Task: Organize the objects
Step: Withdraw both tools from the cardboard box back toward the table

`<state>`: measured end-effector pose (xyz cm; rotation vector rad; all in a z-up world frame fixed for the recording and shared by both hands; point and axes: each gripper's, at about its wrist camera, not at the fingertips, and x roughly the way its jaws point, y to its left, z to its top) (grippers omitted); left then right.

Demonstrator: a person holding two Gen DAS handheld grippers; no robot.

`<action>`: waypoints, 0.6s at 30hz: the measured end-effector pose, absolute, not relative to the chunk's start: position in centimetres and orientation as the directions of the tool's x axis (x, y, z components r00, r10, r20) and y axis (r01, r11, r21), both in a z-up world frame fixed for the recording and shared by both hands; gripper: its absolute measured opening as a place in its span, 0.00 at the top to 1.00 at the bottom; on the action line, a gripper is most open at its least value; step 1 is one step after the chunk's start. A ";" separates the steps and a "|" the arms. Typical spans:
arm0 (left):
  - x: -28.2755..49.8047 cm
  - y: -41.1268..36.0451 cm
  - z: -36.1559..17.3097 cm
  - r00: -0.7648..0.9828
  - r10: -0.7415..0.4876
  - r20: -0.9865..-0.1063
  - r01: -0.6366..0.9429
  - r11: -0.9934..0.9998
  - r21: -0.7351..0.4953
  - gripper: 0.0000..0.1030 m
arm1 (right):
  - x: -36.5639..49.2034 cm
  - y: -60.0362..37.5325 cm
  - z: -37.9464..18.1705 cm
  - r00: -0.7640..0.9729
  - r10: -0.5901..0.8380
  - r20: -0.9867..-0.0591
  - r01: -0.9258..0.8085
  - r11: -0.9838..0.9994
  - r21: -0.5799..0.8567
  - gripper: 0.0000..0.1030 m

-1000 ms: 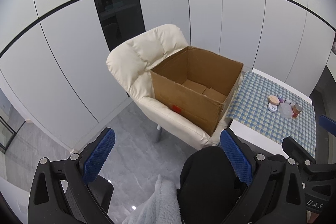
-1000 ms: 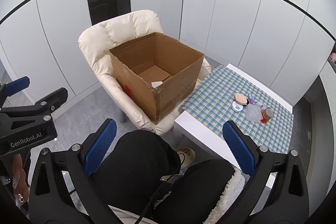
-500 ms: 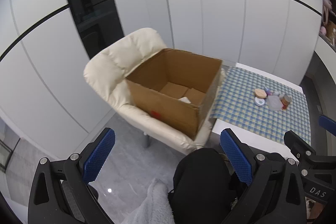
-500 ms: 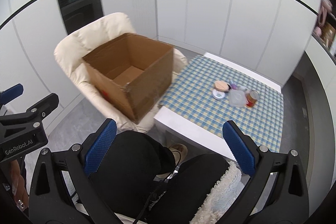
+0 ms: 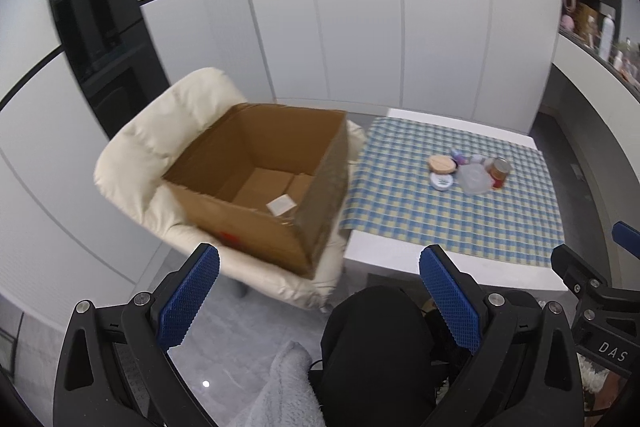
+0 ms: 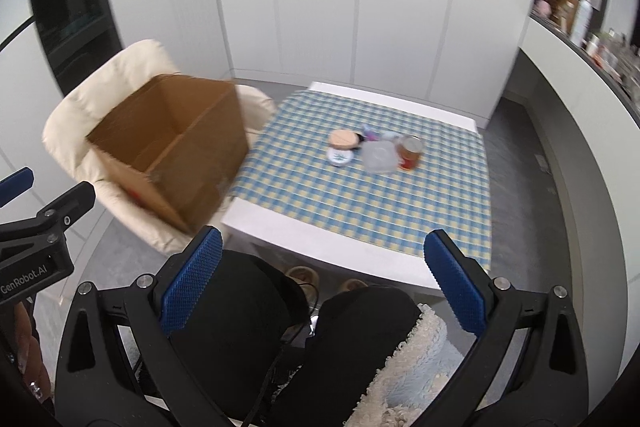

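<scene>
Both the left claw (image 5: 318,301) and the right claw (image 6: 324,285) are spread wide and hold nothing, poised above the person's black-clad knees (image 6: 360,323) well short of the desk (image 6: 320,247). On the desk's checked cloth (image 6: 360,203) a small cluster sits close together: a wooden-lidded jar (image 6: 343,139), a white tin (image 6: 340,157) just in front of it, a clear tub (image 6: 378,157) and a red-labelled can (image 6: 410,151) beside that. An open cardboard box (image 5: 256,183) rests on a cream chair (image 5: 160,131) just left of the desk, with only a small white slip (image 5: 281,205) on its floor.
</scene>
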<state>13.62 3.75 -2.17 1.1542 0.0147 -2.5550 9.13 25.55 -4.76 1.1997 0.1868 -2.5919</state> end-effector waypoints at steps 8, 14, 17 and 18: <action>10.6 7.4 -3.2 -0.626 -0.210 -0.751 0.199 -0.974 0.107 0.02 | 8.0 30.3 -5.8 -0.614 -0.110 -0.782 0.180 -0.984 -0.003 0.01; 7.9 8.8 -4.6 -0.619 -0.165 -0.768 0.153 -0.984 0.088 0.03 | 6.1 32.3 -7.0 -0.598 -0.076 -0.798 0.129 -0.992 -0.002 0.01; 6.4 8.9 -5.4 -0.607 -0.157 -0.779 0.149 -0.985 0.082 0.03 | 4.8 32.6 -7.8 -0.589 -0.071 -0.805 0.115 -0.993 0.003 0.01; 5.9 8.8 -5.8 -0.601 -0.152 -0.785 0.148 -0.986 0.077 0.03 | 4.4 32.5 -8.1 -0.585 -0.070 -0.808 0.115 -0.993 0.003 0.01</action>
